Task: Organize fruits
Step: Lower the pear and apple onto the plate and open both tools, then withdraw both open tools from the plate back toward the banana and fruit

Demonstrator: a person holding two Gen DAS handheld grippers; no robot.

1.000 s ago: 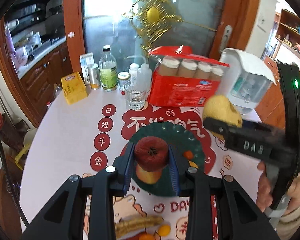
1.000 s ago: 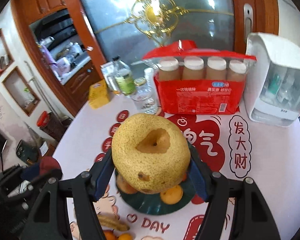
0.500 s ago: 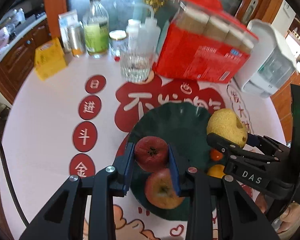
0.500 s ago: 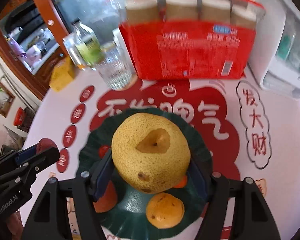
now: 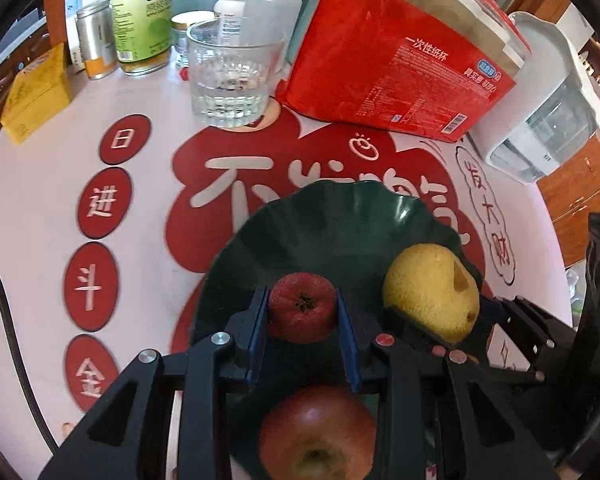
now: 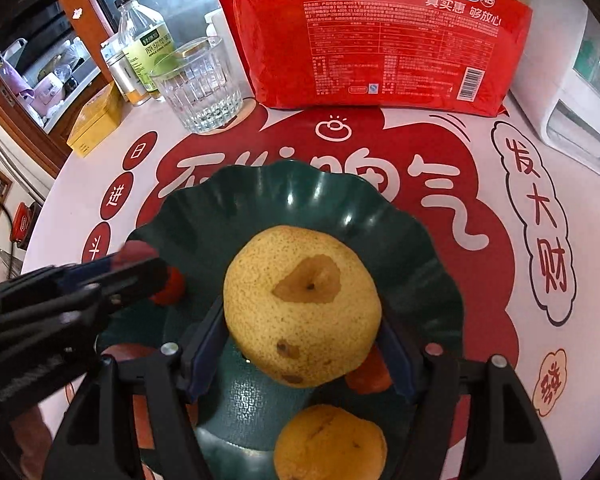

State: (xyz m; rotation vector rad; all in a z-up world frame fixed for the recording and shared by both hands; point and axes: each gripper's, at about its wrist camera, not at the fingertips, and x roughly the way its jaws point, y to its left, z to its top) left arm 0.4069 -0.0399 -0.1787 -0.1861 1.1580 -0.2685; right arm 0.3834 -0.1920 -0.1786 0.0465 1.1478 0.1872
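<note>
My left gripper [image 5: 302,312] is shut on a small red apple [image 5: 302,307] and holds it low over the dark green plate [image 5: 340,220]. A larger red apple [image 5: 316,436] lies in the plate below it. My right gripper [image 6: 300,320] is shut on a big yellow pear [image 6: 302,304] over the same plate [image 6: 260,196]; the pear also shows in the left wrist view [image 5: 432,296]. An orange [image 6: 330,440] and smaller orange fruits [image 6: 168,286] lie in the plate. The left gripper [image 6: 100,280] shows at the left of the right wrist view.
Behind the plate stand a glass tumbler [image 5: 234,76], a red pack of paper cups [image 5: 396,68], a white appliance [image 5: 548,120], bottles and jars [image 5: 140,20] and a yellow box [image 5: 36,92]. The table has a red-printed white mat [image 5: 40,200].
Both grippers have moved forward and down over the plate with their fruit still held. The plate and the things behind it now look much closer.
</note>
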